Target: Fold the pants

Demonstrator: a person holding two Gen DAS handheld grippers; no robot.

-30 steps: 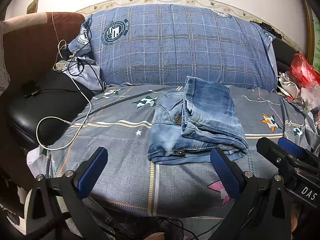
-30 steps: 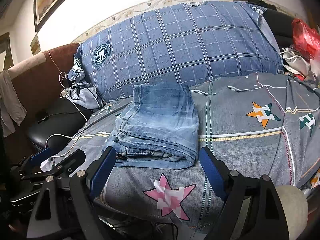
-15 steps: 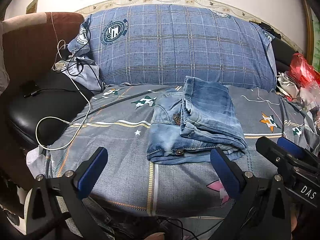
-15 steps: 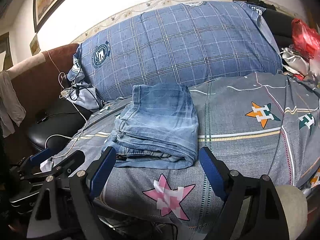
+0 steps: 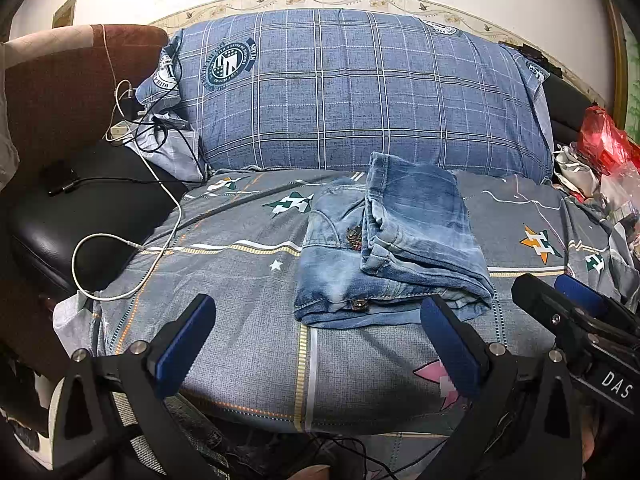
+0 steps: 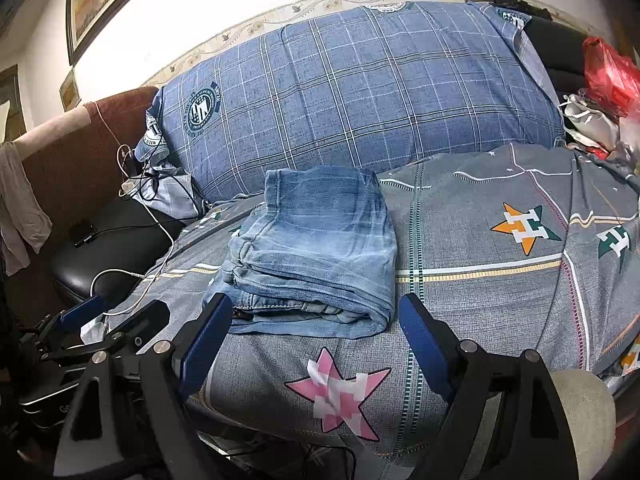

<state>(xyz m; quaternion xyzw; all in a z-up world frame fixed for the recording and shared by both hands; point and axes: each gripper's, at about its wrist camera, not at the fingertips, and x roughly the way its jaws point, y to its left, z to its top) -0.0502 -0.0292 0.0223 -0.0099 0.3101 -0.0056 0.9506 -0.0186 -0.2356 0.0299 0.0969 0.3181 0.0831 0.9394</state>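
Observation:
Light blue denim pants (image 5: 384, 240) lie folded in a compact stack on the grey star-print bed cover (image 5: 240, 280), in front of the big pillow. They also show in the right wrist view (image 6: 316, 256). My left gripper (image 5: 316, 336) is open and empty, held back from the bed's front edge, short of the pants. My right gripper (image 6: 316, 334) is open and empty, just in front of the stack, not touching it. The right gripper's fingers (image 5: 560, 304) show at the right of the left wrist view.
A large blue plaid pillow (image 5: 360, 92) stands behind the pants. A black seat (image 5: 80, 216) with white and black cables (image 5: 120, 248) is at the left. Red and white bags (image 5: 600, 144) are piled at the right. A brown headboard (image 5: 60, 88) is at far left.
Almost nothing has moved. Both grippers stay open and back from the folded pants, with only a slight drift of the views.

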